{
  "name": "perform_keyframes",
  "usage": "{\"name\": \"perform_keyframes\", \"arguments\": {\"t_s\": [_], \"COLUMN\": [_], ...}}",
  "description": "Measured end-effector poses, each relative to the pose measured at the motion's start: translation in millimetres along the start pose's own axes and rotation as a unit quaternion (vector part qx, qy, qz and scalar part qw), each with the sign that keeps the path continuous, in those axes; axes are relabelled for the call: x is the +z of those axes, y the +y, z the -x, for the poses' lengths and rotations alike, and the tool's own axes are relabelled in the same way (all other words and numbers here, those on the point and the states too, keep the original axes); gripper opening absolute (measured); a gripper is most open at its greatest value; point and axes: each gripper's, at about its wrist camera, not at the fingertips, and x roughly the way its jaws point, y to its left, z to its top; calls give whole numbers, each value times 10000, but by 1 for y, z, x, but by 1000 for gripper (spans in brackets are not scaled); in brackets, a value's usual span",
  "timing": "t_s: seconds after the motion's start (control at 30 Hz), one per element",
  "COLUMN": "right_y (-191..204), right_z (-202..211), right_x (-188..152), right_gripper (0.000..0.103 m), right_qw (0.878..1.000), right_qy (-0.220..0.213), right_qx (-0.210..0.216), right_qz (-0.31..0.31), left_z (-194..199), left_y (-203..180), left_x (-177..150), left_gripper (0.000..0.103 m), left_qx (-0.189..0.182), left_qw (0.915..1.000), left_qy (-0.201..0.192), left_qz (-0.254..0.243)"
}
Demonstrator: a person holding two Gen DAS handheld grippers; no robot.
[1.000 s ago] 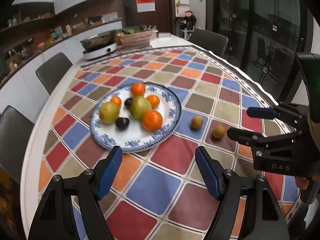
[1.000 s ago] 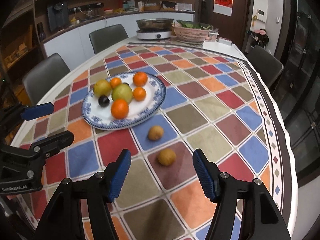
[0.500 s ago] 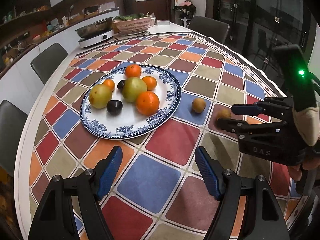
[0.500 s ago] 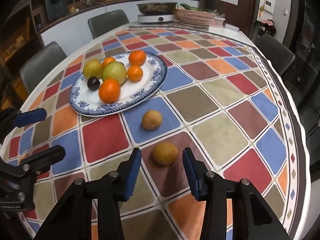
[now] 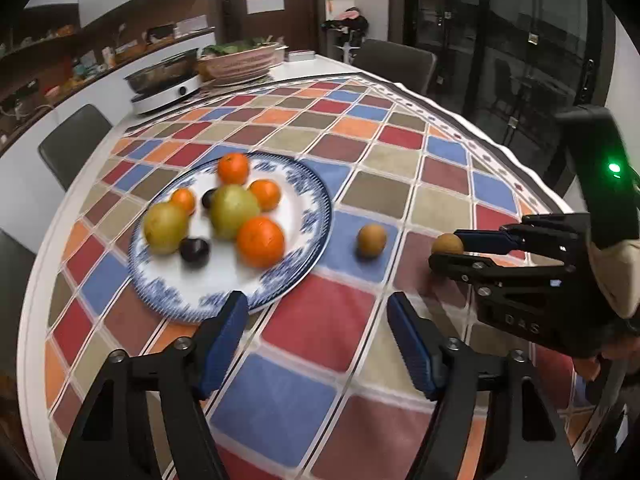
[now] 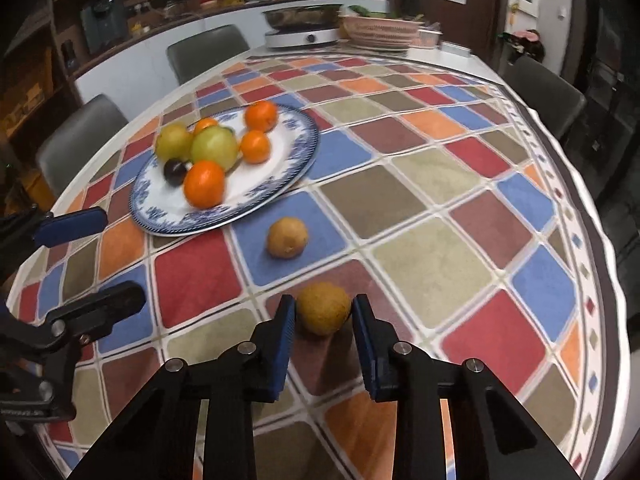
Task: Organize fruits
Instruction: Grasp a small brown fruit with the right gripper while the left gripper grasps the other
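A blue-and-white plate (image 5: pixel 308 216) (image 6: pixel 296 160) holds several oranges, two green-yellow pears and dark plums. Two small brown fruits lie on the checked tablecloth right of it. My right gripper (image 6: pixel 323 320) (image 5: pixel 446 250) has its jaws close on both sides of the nearer brown fruit (image 6: pixel 323 309) (image 5: pixel 446 243), which still rests on the cloth. The farther brown fruit (image 6: pixel 287 237) (image 5: pixel 371 239) lies loose between it and the plate. My left gripper (image 5: pixel 316 344) (image 6: pixel 80 260) is open and empty, hovering over the cloth just in front of the plate.
An electric hot pot (image 5: pixel 166 80) and a woven basket of greens (image 5: pixel 240 58) stand at the table's far end. Grey chairs (image 6: pixel 208 52) surround the table. The table edge curves close on the right (image 6: pixel 592 240).
My right gripper moved forward and down and narrowed its jaws around the nearer brown fruit. My left gripper moved closer to the plate and stayed open.
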Motion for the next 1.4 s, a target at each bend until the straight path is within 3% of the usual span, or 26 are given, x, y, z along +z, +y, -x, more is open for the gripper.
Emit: {"name": "perform_keyframes", "arguments": {"t_s": [0.3,0.67,0.83,0.9,1.4], "right_y": [-26,-38,-41,-42,-27], "right_z": [22,20,17,16,34], "right_x": [1,-3,-6,-6,2], "right_gripper": [30,30,30,30,30], "right_qw": [9983,9971,9968,9967,9970], "right_qy": [-315,-388,-362,-355,-531], "right_qx": [-138,-154,-129,-123,84], "right_qz": [-461,-629,-703,-713,-558], "left_z": [-41,-77,-86,-87,-39], "left_y": [-21,-39,-44,-43,-27], "left_x": [29,38,40,40,37], "left_gripper": [49,41,31,26,26], "left_qx": [-503,-400,-277,-252,-501], "left_qw": [9984,9975,9972,9973,9982], "left_qy": [240,533,606,597,315], "left_qz": [-78,-245,-350,-354,64]}}
